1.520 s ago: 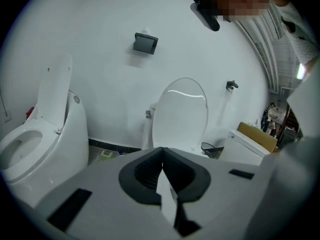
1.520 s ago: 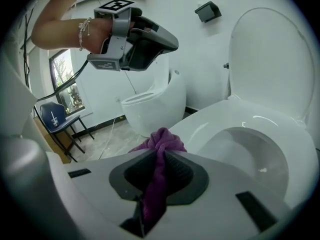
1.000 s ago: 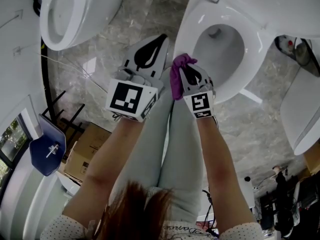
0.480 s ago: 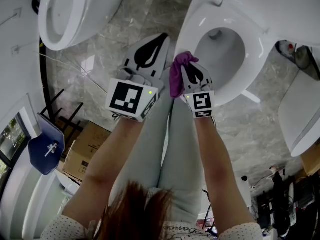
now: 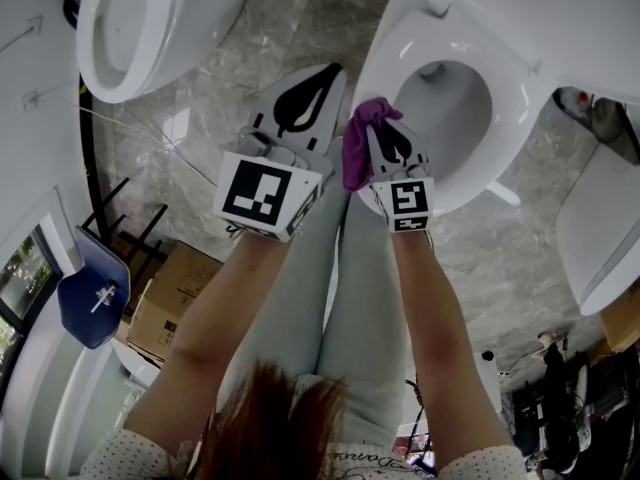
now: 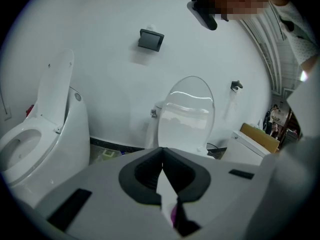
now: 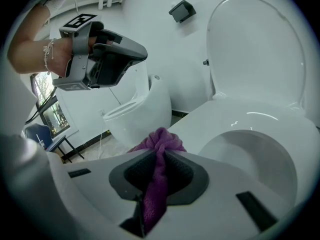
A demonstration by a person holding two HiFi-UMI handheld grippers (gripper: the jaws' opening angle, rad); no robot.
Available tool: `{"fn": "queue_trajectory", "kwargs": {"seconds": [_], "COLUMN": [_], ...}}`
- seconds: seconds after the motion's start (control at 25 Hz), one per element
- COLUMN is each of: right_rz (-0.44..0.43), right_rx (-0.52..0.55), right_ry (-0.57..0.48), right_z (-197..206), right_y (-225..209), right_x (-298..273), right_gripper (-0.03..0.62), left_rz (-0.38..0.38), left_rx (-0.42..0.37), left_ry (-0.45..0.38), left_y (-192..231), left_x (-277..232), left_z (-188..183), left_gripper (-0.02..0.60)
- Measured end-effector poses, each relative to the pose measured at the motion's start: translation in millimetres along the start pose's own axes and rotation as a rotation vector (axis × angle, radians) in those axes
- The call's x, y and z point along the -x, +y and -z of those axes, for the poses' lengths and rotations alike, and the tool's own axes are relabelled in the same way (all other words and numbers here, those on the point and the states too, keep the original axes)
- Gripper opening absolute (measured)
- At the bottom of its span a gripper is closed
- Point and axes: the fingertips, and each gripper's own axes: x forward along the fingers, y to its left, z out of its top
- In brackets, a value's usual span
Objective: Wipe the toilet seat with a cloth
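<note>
Evidently wiping is just starting: the right gripper [image 5: 384, 118] is clamping the purple cloth [image 7: 159, 149] in its jaws, hovering at the toilet seat's [image 7: 235, 116] near-left rim. The left gripper [image 5: 326, 74] is idling, jaws together and empty. The next move probably calls for pressing the cloth onto the rim.

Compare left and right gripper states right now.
The right gripper is shut on the purple cloth; the left gripper is shut on nothing. The right gripper is at the toilet seat front rim; the left gripper is off to the side, over the floor. Both have jaws together.
</note>
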Motion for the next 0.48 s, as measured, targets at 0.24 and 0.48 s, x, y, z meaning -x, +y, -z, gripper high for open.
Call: {"fn": "queue_trajectory", "kwargs": {"seconds": [0.24,0.48], "right_rz": [0.014,0.023], "right_rx": [-0.015,-0.026], "right_ry": [0.002,-0.014], "right_z": [-7.1,-15.5], "right_y": [-8.1,-16.7], "right_x": [-6.1,-12.2], "right_gripper": [0.066,0.066], "left_rz": [-0.005,-0.012], "left_rx": [0.002,0.004], "left_ry": [0.006,0.001], "left_y": [3.9,8.0], "left_x": [-2.9,-6.3], "left_z": [-3.1,-8.4], "left_gripper": [0.005,0.005]}}
